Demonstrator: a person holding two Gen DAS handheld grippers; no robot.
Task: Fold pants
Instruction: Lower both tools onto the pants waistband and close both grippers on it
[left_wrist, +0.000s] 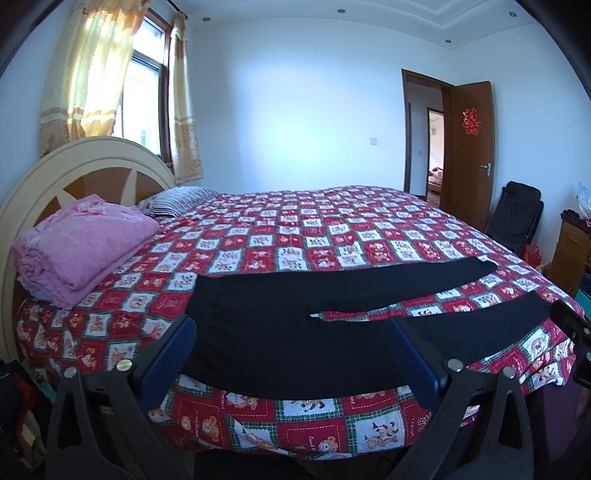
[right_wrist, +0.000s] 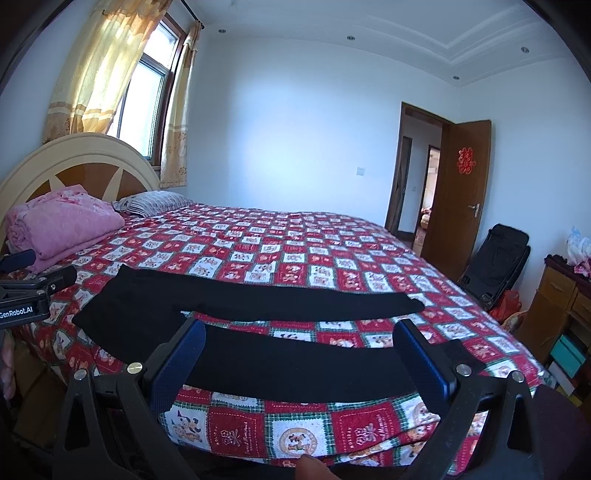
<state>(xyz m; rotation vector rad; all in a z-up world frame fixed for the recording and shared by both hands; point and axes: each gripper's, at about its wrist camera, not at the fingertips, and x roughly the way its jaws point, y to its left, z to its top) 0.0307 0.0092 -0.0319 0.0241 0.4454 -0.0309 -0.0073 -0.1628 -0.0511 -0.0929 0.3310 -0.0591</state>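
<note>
- Black pants (left_wrist: 280, 325) lie flat and unfolded along the near edge of the bed, on a red-and-white patchwork bedspread (left_wrist: 332, 236)
- Waist end sits to the left, both legs run off to the right; the far leg (right_wrist: 295, 299) and near leg (right_wrist: 295, 362) are parted, with a strip of bedspread showing between them
- Left gripper (left_wrist: 291, 343) hovers at the near edge over the seat and upper legs of the pants, blue-padded fingers (left_wrist: 166, 358) spread wide with nothing between them
- Right gripper (right_wrist: 299, 354) hovers over the near leg, further right along the garment; fingers (right_wrist: 177, 365) also spread wide, gripping nothing (contact with the cloth cannot be told from either view)
- Each gripper shows at the edge of the other's view, side by side and apart
- A fingertip of the person (right_wrist: 310, 467) shows at the bottom of the right wrist view
- Folded pink blanket (left_wrist: 81, 243) sits at the far left by the cream headboard (left_wrist: 92, 158), a striped pillow (left_wrist: 181, 199) beyond it
- Curtained window (left_wrist: 144, 92) far left; open brown door (left_wrist: 469, 155) far right, a black folded chair (left_wrist: 517, 214) beside it
</note>
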